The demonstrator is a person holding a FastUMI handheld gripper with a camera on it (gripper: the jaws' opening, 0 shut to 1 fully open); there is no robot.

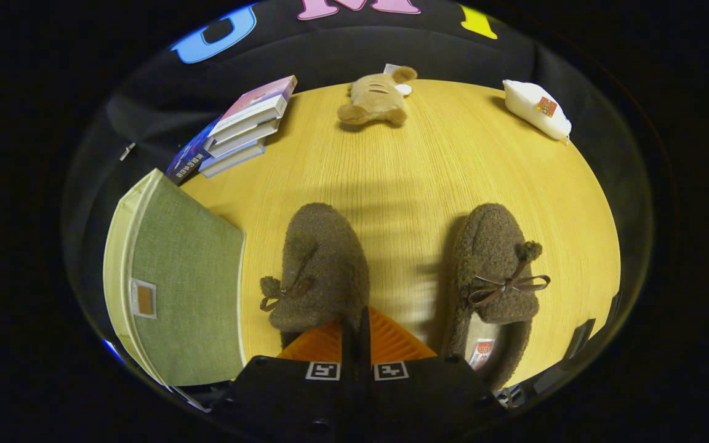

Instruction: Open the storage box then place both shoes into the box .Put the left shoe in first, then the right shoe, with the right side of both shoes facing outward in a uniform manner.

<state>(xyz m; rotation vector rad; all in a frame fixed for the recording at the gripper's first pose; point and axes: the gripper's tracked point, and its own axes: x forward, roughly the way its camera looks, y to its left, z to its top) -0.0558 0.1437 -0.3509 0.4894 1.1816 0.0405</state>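
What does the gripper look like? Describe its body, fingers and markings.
The gripper has a broad black body with small screw holes. It carries two square black-and-white tag markers, one behind each finger. The fingers are flat wedges with fine ribbing. They are shut together on nothing, tips at the near end of the fluffy brown shoe beside the storage box.

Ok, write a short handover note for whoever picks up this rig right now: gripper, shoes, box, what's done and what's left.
Hand-held gripper: fingers closed together, holding nothing, tips at the heel end of the left-hand brown fuzzy slipper with a bow.
Second brown fuzzy slipper: on the yellow wooden table, right of the fingers, apart from the first.
Green fabric storage box: left of the slippers, lid still shut.
Done: nothing yet.
Left: open the box, put in the left shoe, then the right, right sides facing outward.
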